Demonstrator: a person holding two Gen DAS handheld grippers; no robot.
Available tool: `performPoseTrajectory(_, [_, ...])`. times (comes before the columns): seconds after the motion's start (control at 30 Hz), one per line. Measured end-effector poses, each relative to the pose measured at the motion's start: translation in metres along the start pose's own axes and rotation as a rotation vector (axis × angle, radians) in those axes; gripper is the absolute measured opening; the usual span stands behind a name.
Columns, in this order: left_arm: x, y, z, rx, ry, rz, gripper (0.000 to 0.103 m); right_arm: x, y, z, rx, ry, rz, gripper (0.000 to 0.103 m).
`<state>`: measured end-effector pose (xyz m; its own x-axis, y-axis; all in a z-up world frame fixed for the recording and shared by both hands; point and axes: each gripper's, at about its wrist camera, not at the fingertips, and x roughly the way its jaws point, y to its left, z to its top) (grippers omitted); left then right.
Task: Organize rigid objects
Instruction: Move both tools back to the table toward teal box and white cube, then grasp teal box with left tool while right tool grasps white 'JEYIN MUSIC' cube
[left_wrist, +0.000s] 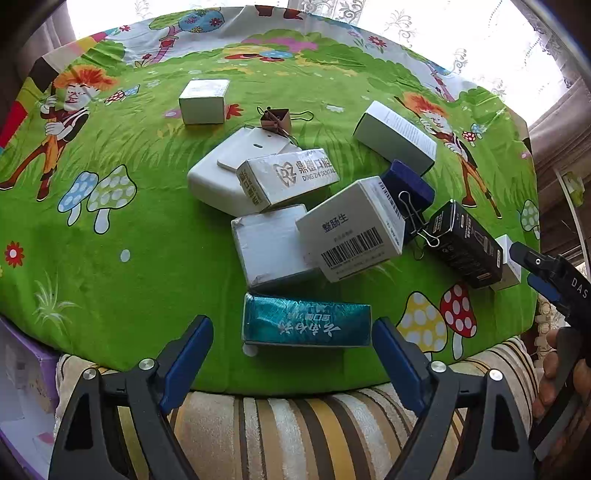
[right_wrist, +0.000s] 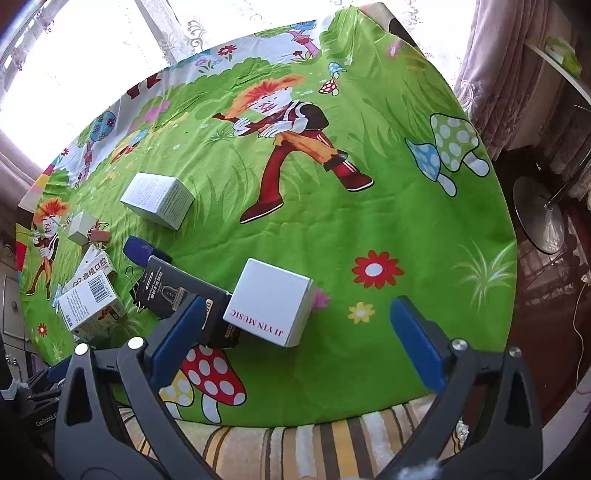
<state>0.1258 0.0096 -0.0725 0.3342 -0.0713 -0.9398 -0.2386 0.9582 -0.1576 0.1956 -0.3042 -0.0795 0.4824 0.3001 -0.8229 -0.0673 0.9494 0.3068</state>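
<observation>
Boxes: we see a loose cluster at the centre of the left wrist view; the teal box (left_wrist: 306, 325) lies nearest us, low in the frame, with a plain white box (left_wrist: 269, 245) just above it and a white barcode box (left_wrist: 351, 229) leaning over that one.
Further boxes: we find a white dental box (left_wrist: 291, 177) resting on a white rounded case (left_wrist: 225, 173), a black box (left_wrist: 465, 243) at centre right, and two white boxes standing apart at upper left (left_wrist: 205, 100) and upper right (left_wrist: 397, 136).
Clips: a brown binder clip (left_wrist: 277, 119) sits above the cluster; a black binder clip (left_wrist: 415, 216) lies between the barcode box and the black box.
Music box: in the right wrist view, the white "JI YIN MUSIC" box (right_wrist: 269, 301) stands at centre, touching the black box on its left.
Left gripper (left_wrist: 293, 354): we hold it tilted steeply down, jaws spread wide, nothing between the pads; the teal box lies just beyond the tips.
Right gripper (right_wrist: 295, 343): angled down, jaws wide and empty, with the music box just ahead between the fingers' lines.
Surface: a green cartoon cloth (left_wrist: 147, 229) with mushrooms and flowers covers the table; a striped cushion (left_wrist: 295, 428) shows at the bottom edge.
Room: lace curtains (left_wrist: 461, 37) and bright windows run along the top.
</observation>
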Motion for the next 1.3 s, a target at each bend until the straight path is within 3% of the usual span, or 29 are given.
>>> performPoseTrajectory(0.2, [0.012,-0.002,0.003,-0.008,-0.004,0.007,0.088,0.020,0.002,0.005,0.010,0.032,0.003,0.101])
performPoseTrajectory(0.3, [0.013,0.000,0.001,-0.012,-0.007,-0.006,0.075,0.021,-0.003,0.005,0.038,0.024,0.010,0.101])
performPoseTrajectory(0.33, [0.012,0.000,0.000,-0.011,-0.012,-0.008,0.075,0.021,-0.005,0.005,0.045,0.022,0.013,0.100])
performPoseTrajectory(0.77, [-0.006,0.010,-0.012,-0.042,-0.079,-0.073,0.075,0.009,-0.018,-0.004,0.105,-0.013,0.061,0.075])
performPoseTrajectory(0.9, [-0.011,0.012,-0.016,-0.047,-0.094,-0.082,0.075,0.011,-0.032,-0.009,0.161,0.018,0.061,0.072])
performPoseTrajectory(1.23, [-0.017,0.016,-0.020,-0.065,-0.110,-0.098,0.075,0.022,-0.014,-0.008,0.066,0.052,0.000,0.072])
performPoseTrajectory(1.3, [-0.019,0.017,-0.021,-0.064,-0.122,-0.106,0.075,0.022,-0.010,-0.007,0.037,0.046,-0.023,0.061])
